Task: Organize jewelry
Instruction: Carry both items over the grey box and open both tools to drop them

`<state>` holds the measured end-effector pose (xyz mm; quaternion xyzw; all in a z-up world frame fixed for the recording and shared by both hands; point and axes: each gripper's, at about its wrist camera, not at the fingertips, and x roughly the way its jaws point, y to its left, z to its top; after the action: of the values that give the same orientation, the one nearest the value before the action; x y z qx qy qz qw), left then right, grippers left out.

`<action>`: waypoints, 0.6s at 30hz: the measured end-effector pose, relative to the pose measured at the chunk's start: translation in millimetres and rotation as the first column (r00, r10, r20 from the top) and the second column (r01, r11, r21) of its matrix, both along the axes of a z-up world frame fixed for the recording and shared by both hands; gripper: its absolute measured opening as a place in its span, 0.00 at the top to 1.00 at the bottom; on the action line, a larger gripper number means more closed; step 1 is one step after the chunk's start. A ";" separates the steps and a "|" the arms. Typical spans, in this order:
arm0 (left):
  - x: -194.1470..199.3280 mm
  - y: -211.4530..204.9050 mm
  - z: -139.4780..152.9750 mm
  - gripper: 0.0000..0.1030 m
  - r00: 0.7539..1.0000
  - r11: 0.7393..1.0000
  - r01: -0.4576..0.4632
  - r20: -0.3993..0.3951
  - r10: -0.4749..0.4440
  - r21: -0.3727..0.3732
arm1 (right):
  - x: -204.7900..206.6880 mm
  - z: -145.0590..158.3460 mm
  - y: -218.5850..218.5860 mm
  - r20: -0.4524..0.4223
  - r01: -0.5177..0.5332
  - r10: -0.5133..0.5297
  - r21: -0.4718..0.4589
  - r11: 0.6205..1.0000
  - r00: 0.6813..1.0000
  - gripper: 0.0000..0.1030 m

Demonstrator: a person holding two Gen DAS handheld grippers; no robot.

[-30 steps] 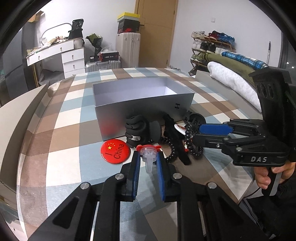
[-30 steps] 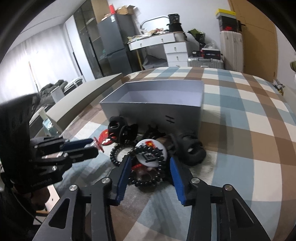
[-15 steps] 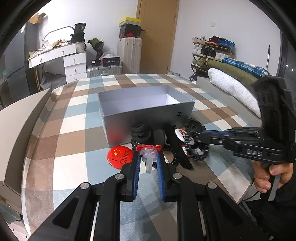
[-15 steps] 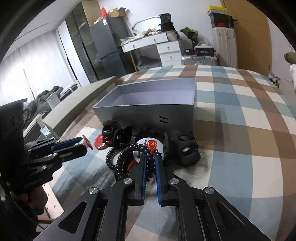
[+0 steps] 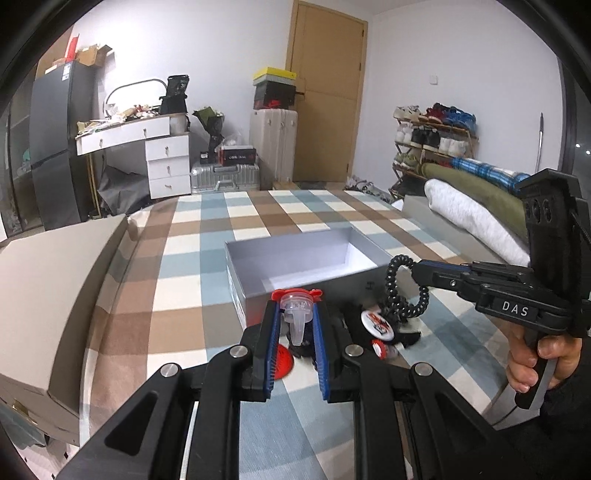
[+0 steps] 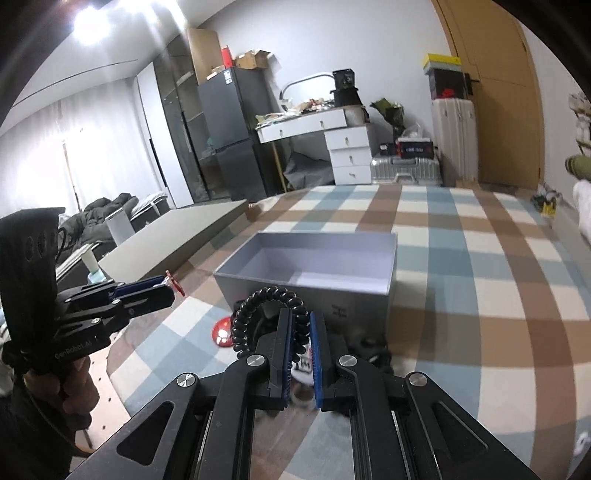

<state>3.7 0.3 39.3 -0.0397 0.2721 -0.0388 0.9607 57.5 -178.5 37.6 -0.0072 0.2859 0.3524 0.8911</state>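
Black coil bracelet [image 6: 271, 319] clamped between right gripper [image 6: 300, 354] fingers, lifted above the pile, lower centre of right view; in left view it hangs mid-right, just in front of the grey box [image 5: 306, 271]; left gripper [image 5: 295, 345] fingers closed on a clear plastic piece with red cap [image 5: 296, 314], bottom centre; badges [image 5: 376, 322] and dark items on the checked cloth [image 5: 192, 258] beside box; red badge [image 6: 222, 328] left of box.

A wooden door [image 5: 327, 92] is set in the white back wall. Left of the door, a white suitcase [image 5: 273, 138], a white drawer desk [image 5: 147, 147] and a dark refrigerator [image 5: 55, 147] are placed. Right of it, a shoe rack [image 5: 432, 136] is seen. A ceiling light [image 6: 90, 22] is lit.
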 end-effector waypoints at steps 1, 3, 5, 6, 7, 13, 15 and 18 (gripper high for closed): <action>3.9 1.9 2.4 0.88 1.000 1.000 -0.005 0.008 0.005 -0.006 | 2.3 1.8 -0.2 0.005 0.003 -0.003 0.001 1.000 1.000 0.92; 9.1 3.3 6.1 0.88 1.000 1.000 -0.007 0.016 0.007 -0.013 | 8.4 7.9 0.2 0.014 0.017 -0.017 0.004 1.000 1.000 0.92; 21.4 6.3 7.9 0.88 1.000 1.000 -0.016 0.021 0.016 -0.012 | 14.2 11.0 1.3 0.022 0.026 -0.026 0.001 1.000 0.999 0.92; 24.1 6.8 7.5 0.88 1.000 1.000 -0.017 0.022 0.018 -0.012 | 19.6 13.2 2.8 0.027 0.035 -0.035 0.001 0.999 0.999 0.92; 33.4 8.9 7.2 0.88 1.000 1.000 -0.019 0.022 0.019 -0.019 | 24.2 13.9 3.9 0.025 0.039 -0.039 0.002 0.999 0.999 0.92; 69.0 11.9 -5.4 0.88 0.999 0.999 -0.042 -0.015 0.042 -0.006 | 62.5 4.9 15.8 -0.033 0.085 -0.085 -0.013 0.996 0.996 0.92; 78.6 13.6 -9.5 0.88 0.998 0.999 -0.046 -0.031 0.046 -0.001 | 73.1 1.2 19.5 -0.049 0.096 -0.097 -0.019 0.995 0.994 0.92; 85.3 13.4 -14.7 0.88 0.997 0.999 -0.055 -0.049 0.055 -0.001 | 83.8 -4.6 27.1 -0.063 0.094 -0.097 -0.046 0.995 0.993 0.92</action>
<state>89.1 13.7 24.5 -0.0491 0.2945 -0.0118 0.9543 141.3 -151.4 33.0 -0.0014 0.3223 0.3033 0.8967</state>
